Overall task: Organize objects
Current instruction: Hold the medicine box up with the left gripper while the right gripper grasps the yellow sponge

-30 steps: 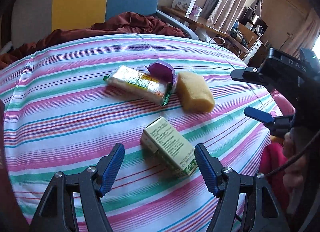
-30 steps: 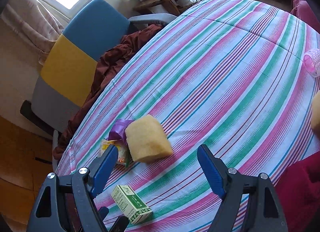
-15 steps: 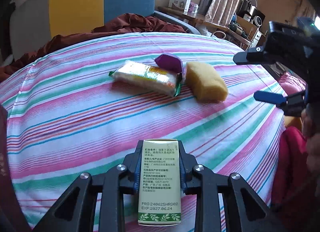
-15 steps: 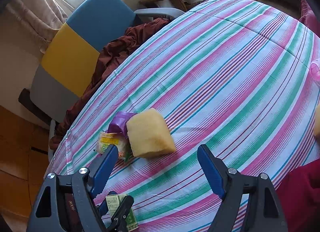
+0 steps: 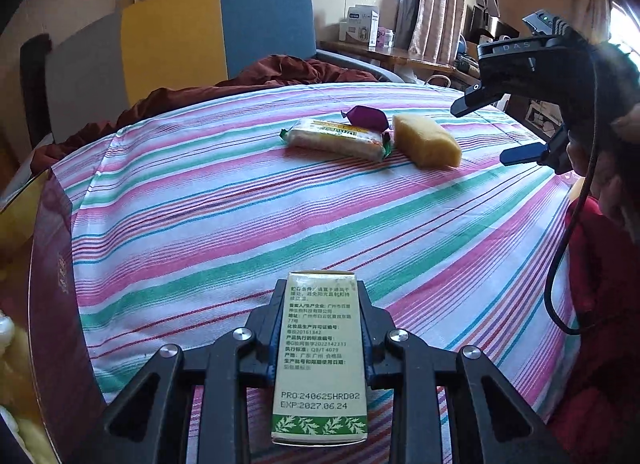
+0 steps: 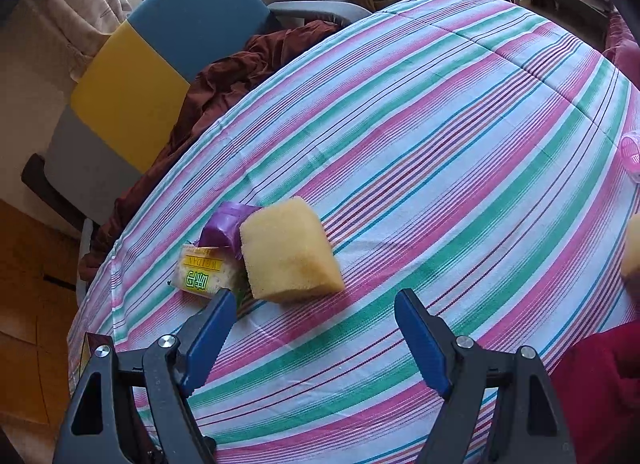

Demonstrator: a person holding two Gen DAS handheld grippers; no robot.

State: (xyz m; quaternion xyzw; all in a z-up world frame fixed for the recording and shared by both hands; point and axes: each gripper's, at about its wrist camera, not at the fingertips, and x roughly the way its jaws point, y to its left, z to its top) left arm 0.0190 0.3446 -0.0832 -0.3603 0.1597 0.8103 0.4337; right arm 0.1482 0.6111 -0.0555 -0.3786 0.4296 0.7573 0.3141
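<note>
Between the blue pads of the left gripper (image 5: 320, 328), in the left wrist view, a pale green box (image 5: 320, 360) is clamped by its long sides, its printed face turned up and its far end pointing across the striped tablecloth (image 5: 240, 215). Further across the cloth a wrapped snack bar (image 5: 336, 139) is seen lying flat, with a purple candy (image 5: 366, 117) just behind its right end and a yellow sponge (image 5: 426, 140) just to its right. The right gripper (image 5: 516, 131) is seen at the right edge, raised above the cloth near the sponge, its two fingers spread apart with nothing between them. Behind the table a yellow and blue chair (image 5: 216, 31) is draped with a dark red cloth (image 5: 280, 71).

Across the right wrist view, the right gripper (image 6: 316, 328) is shown with its blue fingers wide apart and nothing held. The yellow sponge (image 6: 290, 252) is seen just beyond the fingertips, resting on the striped tablecloth (image 6: 440, 143). The purple candy (image 6: 228, 223) is touching the sponge's far left corner, and the wrapped snack bar (image 6: 202, 276) lies just to the sponge's left, partly covered by the left finger tip. The chair (image 6: 168, 47) and the dark red cloth (image 6: 240, 75) are seen past the table's far edge.
</note>
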